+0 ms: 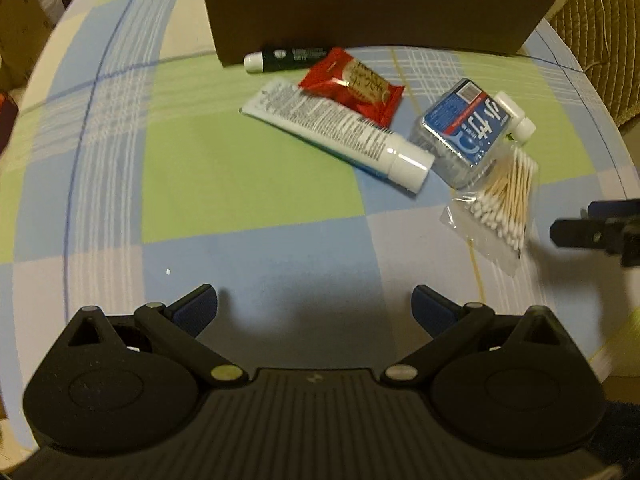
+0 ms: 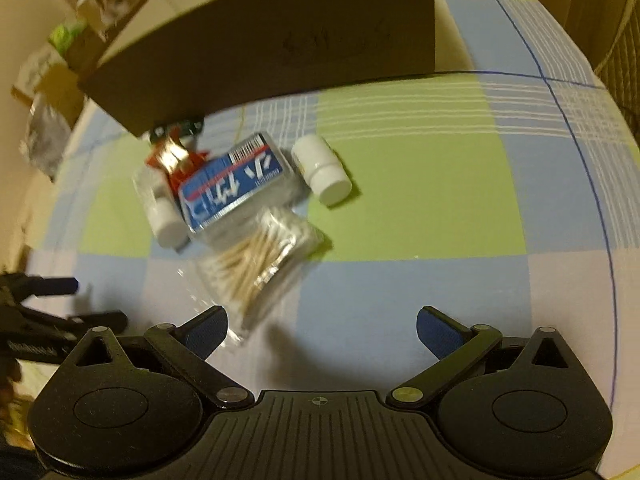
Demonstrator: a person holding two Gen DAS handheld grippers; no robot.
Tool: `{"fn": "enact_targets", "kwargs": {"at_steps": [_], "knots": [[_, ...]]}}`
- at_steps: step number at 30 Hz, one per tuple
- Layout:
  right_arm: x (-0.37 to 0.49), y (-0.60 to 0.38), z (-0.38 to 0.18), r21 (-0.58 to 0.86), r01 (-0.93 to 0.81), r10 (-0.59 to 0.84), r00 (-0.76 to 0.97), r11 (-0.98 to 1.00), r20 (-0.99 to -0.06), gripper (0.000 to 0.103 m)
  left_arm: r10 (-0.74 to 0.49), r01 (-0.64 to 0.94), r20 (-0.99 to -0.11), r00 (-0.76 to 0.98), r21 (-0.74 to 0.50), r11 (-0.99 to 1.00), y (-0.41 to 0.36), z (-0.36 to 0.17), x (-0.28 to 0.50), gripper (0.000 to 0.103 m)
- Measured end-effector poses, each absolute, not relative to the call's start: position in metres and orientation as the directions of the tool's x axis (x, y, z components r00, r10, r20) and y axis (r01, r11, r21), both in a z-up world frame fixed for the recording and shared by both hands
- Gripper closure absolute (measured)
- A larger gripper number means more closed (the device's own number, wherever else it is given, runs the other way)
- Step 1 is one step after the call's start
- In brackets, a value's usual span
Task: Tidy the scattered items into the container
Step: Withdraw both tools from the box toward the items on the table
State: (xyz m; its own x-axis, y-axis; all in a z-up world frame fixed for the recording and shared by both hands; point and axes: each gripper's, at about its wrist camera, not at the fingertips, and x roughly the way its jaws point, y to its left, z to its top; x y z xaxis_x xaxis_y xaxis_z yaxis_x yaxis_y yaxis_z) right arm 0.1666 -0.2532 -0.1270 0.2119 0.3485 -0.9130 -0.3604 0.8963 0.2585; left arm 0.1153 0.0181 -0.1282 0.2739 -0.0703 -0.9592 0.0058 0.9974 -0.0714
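Here both claws hang released, gripping nothing: the left gripper at the bottom of its view, the right gripper just below the swab bag. Mid-frame in the left view lie the tube, red packet, blue pack, and a dark stick against the box on the checked cloth

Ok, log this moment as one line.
left gripper: open, empty | right gripper: open, empty, nearest clear bag of cotton swabs | brown cardboard box: behind items | nothing stowed yet
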Motion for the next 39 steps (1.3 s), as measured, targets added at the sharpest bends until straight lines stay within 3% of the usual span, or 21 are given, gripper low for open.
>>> {"fn": "enact_targets", "kwargs": {"at_steps": [8, 20, 23, 28, 39], "knots": [[0.160, -0.257, -0.138, 0.181, -0.398, 0.287, 0.223, 0.899, -0.932, 0.000, 0.002, 0.048, -0.949, 0.314, 0.018, 0.999, 0.014, -0.139, 0.106, 0.000], [0.144, -0.250, -0.144, 0.059, -0.440, 0.222, 0.330, 0.896, -0.917, 0.000, 0.006, 0.041, -0.942, 0.334, 0.020, 0.999, 0.015, -0.141, 0.101, 0.001], [0.143, -0.249, -0.146, 0.038, -0.451, 0.211, 0.338, 0.891, -0.917, 0.000, 0.004, -0.012, -0.949, 0.316, 0.000, 1.000, 0.018, -0.137, 0.106, 0.001], [0.146, -0.256, -0.146, 0.038, -0.447, 0.212, 0.345, 0.894, -0.914, 0.000, -0.093, -0.088, -0.916, 0.389, -0.137, 0.987, 0.025, -0.110, 0.122, 0.001], [0.160, -0.271, -0.147, 0.023, -0.411, 0.187, 0.363, 0.911, -0.913, 0.000, -0.055, -0.075, -0.907, 0.418, -0.095, 0.993, 0.010, -0.123, 0.184, 0.001]]}}
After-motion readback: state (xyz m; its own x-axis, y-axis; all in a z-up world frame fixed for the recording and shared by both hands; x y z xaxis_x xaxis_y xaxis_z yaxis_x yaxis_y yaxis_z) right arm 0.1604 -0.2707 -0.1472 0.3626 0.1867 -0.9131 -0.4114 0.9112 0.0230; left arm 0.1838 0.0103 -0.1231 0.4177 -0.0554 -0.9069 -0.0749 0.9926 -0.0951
